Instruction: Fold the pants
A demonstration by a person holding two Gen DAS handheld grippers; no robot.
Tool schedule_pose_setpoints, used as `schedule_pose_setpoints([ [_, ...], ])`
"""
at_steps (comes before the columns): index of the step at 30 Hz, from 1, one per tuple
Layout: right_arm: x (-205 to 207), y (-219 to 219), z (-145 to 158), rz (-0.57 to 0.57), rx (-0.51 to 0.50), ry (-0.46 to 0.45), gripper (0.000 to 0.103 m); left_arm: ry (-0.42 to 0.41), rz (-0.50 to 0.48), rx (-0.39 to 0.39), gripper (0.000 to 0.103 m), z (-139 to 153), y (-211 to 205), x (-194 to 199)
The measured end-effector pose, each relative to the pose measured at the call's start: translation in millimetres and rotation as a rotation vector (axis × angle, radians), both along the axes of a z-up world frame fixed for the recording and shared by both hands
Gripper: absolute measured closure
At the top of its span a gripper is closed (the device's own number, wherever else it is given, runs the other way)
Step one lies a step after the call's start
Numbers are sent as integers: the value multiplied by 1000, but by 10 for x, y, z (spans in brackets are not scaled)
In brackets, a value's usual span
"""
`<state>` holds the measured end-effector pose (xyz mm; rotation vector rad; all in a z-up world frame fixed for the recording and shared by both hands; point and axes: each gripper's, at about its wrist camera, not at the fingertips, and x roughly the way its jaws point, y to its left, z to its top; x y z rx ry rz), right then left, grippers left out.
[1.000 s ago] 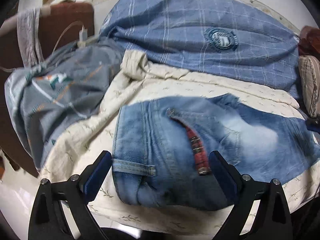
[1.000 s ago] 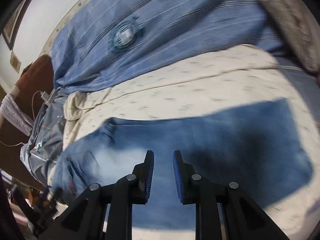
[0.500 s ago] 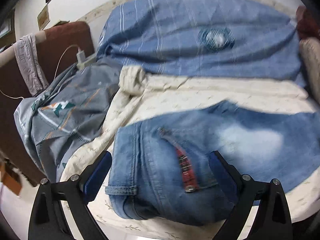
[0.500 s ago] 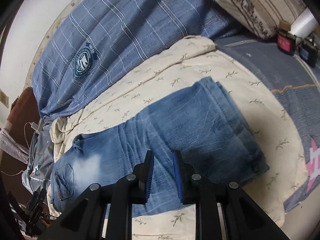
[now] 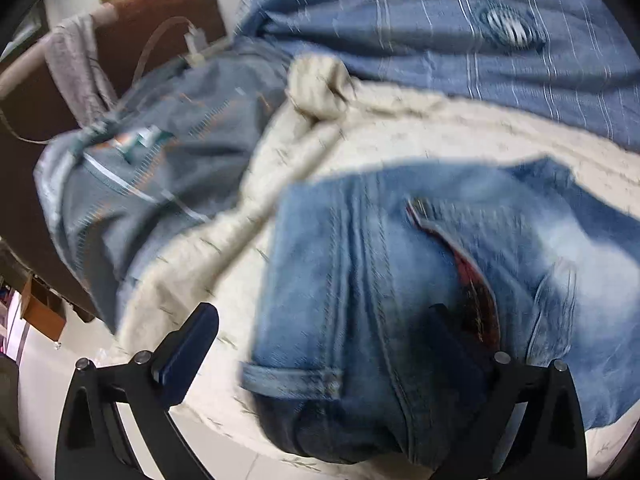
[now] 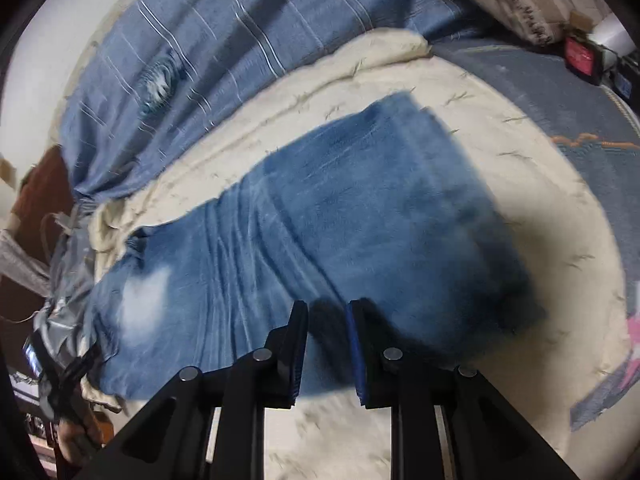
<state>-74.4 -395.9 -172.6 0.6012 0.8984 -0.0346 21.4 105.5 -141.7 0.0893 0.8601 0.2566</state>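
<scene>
1. Jeans [image 5: 400,280]: blue denim, lay folded lengthwise on a cream quilt [image 5: 360,132] printed with small sprigs. In the left wrist view the waistband end faced the camera, with a belt loop [image 5: 292,378] at the near edge and a pocket opening showing red lining [image 5: 476,292]. In the right wrist view the legs [image 6: 360,200] ran away to a squared hem end near the quilt's far right portion.

2. Left gripper [image 5: 324,344]: jaws spread to their widest, having just been opening further; the waistband end sat between the fingers, the pads not pressing it. The left finger [image 5: 188,344] stood over bare quilt beside the denim edge; the right finger was over the pocket area, blurred.

3. Right gripper [image 6: 328,344]: jaws nearly together with a narrow gap, nothing seen gripped, poised at the near long edge of the legs, where its dark shadow fell on the cloth.

4. Open room: bare cream quilt bordered the jeans on the near side and beyond the hem end.

5. Surroundings: a blue striped blanket [image 5: 440,20] with a round emblem lay along the quilt's far edge; a grey patterned sheet [image 5: 160,160] hung off the left side; a brown headboard [image 5: 160,12] with a white cable stood behind it.
</scene>
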Motion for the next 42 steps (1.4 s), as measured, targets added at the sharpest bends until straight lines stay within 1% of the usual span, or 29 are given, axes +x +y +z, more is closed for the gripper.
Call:
schedule_pose_setpoints([
  [2,-298,-240,132,-44,85,-124,80,-65,32,13,0,186,11,-79],
  [3,-428,-347,176,-73,118,-174,72,-106,41,8,0,285,16,-109],
  [4,-620,-500,217,-135,148,-235,62,-161,40,-3,0,426,4,-156],
  [5,-739,-588,226,-183,165,-266,27,-204,31,-8,0,537,-27,-190],
  [6,-861,-675,228,-235,187,-305,13,-244,17,-9,0,653,-78,-223],
  [7,-998,-765,209,-285,221,-353,13,-283,-9,-13,0,774,-161,-246],
  [8,-1069,-825,173,-300,254,-362,13,-309,-43,-28,0,866,-249,-274],
  [10,-1061,-851,114,-289,288,-331,13,-322,-135,-74,0,973,-438,-291],
  [12,-1033,-836,-23,-287,340,-288,15,-275,-278,-107,0,1023,-782,-245],
  [14,-984,-807,-159,-279,400,-255,17,-217,-381,-114,0,1031,-1102,-196],
  [16,-924,-768,-239,-268,421,-226,18,-158,-483,-130,0,1025,-1425,-123],
  [19,-819,-715,-310,-252,477,-209,18,-87,-578,-95,0,1026,-1901,-35],
  [23,-689,-675,-376,-250,540,-187,18,-34,-726,-73,0,1045,-2503,35],
  [26,-653,-662,-420,-262,570,-179,18,19,-836,-76,0,996,-2881,118],
  [28,-647,-659,-448,-265,589,-173,20,65,-906,-63,0,925,-3168,171],
  [30,-643,-651,-490,-268,609,-170,25,101,-968,-49,0,853,-3430,222],
  [31,-640,-651,-500,-267,612,-168,26,103,-985,-45,0,826,-3505,253],
  [33,-623,-648,-533,-273,614,-161,34,117,-1041,-45,0,774,-3702,285],
  [34,-628,-656,-561,-283,612,-154,36,142,-1077,-47,0,732,-3812,313],
  [36,-620,-675,-643,-306,634,-139,44,156,-1109,-33,0,673,-4004,350],
  [38,-627,-702,-686,-328,655,-145,47,147,-1161,-11,0,633,-4222,349],
  [40,-622,-712,-684,-337,641,-146,47,161,-1215,11,0,582,-4397,356],
  [42,-621,-717,-703,-348,649,-143,47,163,-1253,24,0,533,-4548,355],
])
